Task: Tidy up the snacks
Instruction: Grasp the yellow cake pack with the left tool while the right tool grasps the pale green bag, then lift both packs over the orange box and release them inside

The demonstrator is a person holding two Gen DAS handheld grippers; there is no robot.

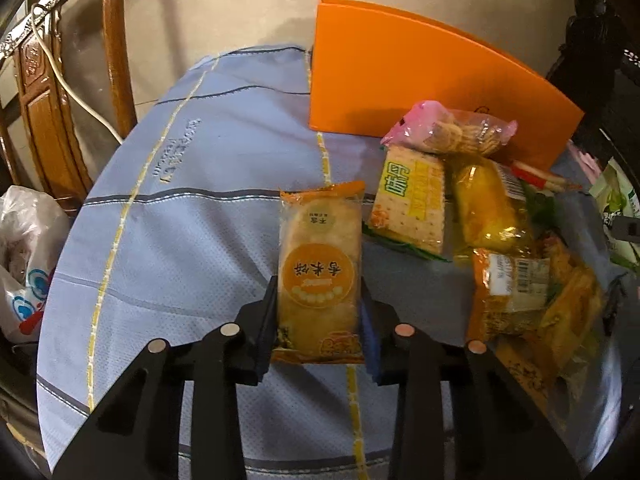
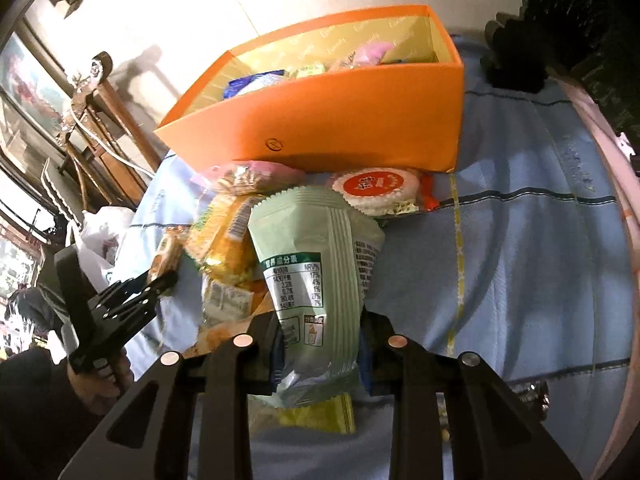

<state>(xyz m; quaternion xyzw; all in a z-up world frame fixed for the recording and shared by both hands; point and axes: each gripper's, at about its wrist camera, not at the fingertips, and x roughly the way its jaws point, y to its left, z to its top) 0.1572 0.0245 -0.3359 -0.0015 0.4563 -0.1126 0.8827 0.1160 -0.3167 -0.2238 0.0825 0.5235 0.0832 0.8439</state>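
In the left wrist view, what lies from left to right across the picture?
Wooden chair → white plastic bag → orange rice cracker pack held in the left gripper → yellow cracker pack → green packet at the right edge.

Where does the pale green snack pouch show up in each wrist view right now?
Left wrist: pale green snack pouch at the far right edge, partly cut off.
Right wrist: centre foreground, pale green snack pouch held between the right gripper fingers.
Shared landmark: the orange cardboard box behind the snack pile.
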